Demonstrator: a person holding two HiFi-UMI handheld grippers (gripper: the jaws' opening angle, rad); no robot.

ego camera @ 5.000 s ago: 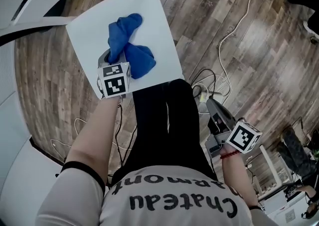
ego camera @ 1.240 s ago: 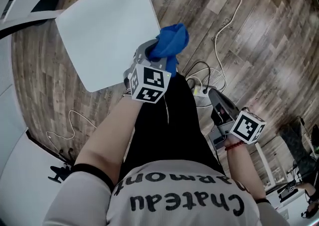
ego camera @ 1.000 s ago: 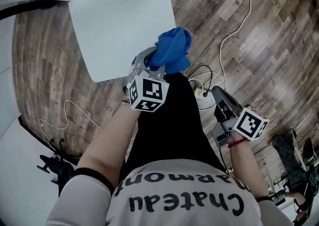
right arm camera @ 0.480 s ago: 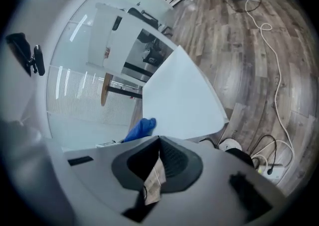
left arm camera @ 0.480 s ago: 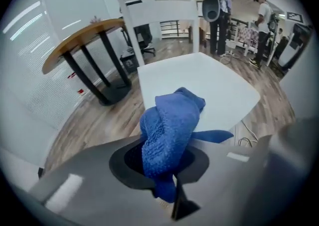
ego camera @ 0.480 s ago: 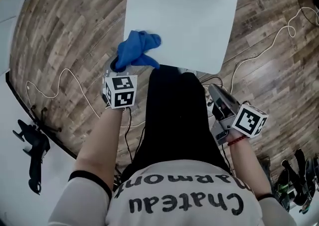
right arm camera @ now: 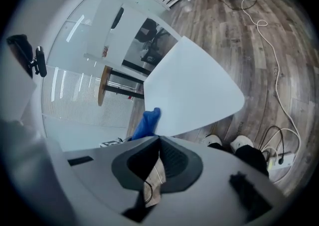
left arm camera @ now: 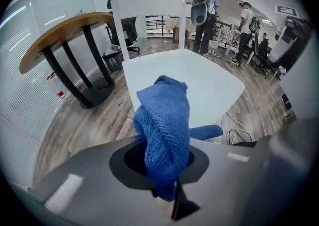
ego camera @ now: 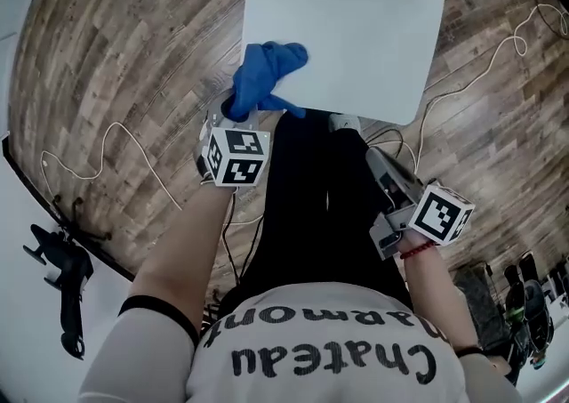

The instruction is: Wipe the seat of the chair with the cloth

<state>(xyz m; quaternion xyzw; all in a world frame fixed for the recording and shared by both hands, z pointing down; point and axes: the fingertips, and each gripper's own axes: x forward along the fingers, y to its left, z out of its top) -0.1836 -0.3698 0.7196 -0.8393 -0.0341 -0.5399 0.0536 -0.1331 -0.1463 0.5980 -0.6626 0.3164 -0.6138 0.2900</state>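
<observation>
Wood floor (ego camera: 116, 54); cloth (ego camera: 262, 81) at seat (ego camera: 356, 28) edge.

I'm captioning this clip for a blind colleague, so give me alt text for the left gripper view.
The left gripper is shut on a bunched blue cloth, held before the near corner of a white chair seat. A round wooden-topped table on dark legs stands to the left, and people stand in the background.
</observation>
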